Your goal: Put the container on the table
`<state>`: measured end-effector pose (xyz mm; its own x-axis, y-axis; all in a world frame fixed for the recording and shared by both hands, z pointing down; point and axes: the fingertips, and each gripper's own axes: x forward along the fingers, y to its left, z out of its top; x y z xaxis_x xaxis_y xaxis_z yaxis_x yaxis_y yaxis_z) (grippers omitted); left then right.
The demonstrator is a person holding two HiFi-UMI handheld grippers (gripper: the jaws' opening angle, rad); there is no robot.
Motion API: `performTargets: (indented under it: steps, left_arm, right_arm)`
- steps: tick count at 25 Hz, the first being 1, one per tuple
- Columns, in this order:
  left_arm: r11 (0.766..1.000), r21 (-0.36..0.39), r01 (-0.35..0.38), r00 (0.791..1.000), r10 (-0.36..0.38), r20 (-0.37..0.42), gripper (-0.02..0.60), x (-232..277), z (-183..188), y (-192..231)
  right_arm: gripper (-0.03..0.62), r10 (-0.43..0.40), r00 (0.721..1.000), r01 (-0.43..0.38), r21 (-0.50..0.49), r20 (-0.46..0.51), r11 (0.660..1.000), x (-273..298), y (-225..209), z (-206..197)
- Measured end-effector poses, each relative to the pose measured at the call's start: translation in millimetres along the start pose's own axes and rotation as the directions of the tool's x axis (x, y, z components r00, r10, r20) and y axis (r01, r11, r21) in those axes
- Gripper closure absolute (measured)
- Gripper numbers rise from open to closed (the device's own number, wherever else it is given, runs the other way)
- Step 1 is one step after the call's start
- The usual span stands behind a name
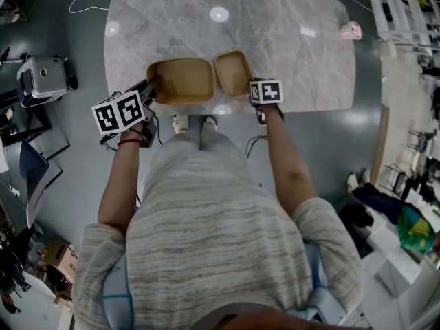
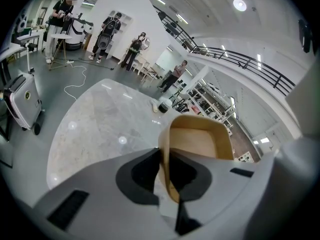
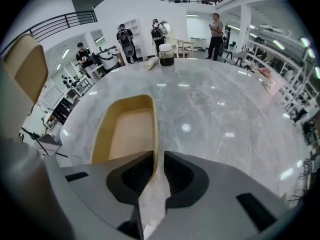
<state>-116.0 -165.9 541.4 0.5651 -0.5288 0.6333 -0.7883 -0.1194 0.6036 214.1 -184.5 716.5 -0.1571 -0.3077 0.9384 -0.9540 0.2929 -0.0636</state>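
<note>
Clamped jaws on both sides. The left gripper (image 2: 165, 173) is closed on the thin end wall of the larger tan wooden rectangular container (image 2: 200, 140), with one pad inside the rim and one outside. The right gripper (image 3: 154, 173) is closed the same way on the right-hand wall of the smaller tan wooden rectangular container (image 3: 127, 131).

From the head view, the larger container (image 1: 180, 81) and the smaller container (image 1: 234, 73) sit side by side at the near edge of the grey marble table (image 1: 275, 40), corners touching or nearly so. The left gripper (image 1: 148, 91) is at the larger one's left end and the right gripper (image 1: 265, 96) at the smaller one's right side. The smaller container looks flat on the marble. Cannot tell if the larger one is fully down.

A dark glass jar (image 3: 166, 55) stands at the far edge of the table, well apart from both containers.
</note>
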Motion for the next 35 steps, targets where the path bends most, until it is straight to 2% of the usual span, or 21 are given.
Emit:
performTargets:
  steps: [8, 18, 24, 35]
  left_arm:
    - [1.000, 0.001, -0.013, 1.000, 0.013, -0.011, 0.551, 3.7, -1.3, 5.5]
    - [1.000, 0.001, -0.017, 1.000, 0.017, -0.019, 0.551, 8.8, -0.8, 7.1]
    - [1.000, 0.000, -0.019, 1.000, 0.019, -0.022, 0.551, 10.5, -1.3, 7.5]
    - [1.000, -0.004, -0.028, 0.999, 0.028, -0.037, 0.551, 18.8, -2.6, 9.7]
  right_arm:
    - [0.551, 0.008, 0.995, -0.009, 0.017, 0.097, 1.000, -25.7, -0.8, 16.5]
    - [0.551, 0.048, 0.967, -0.061, 0.044, 0.250, 0.997, -73.7, 10.6, 36.6]
    - [0.551, 0.104, 0.932, -0.127, 0.043, 0.346, 0.991, -103.6, 28.6, 50.4]
    - [0.551, 0.174, 0.865, -0.190, -0.013, 0.470, 0.982, -147.1, 60.2, 62.8]
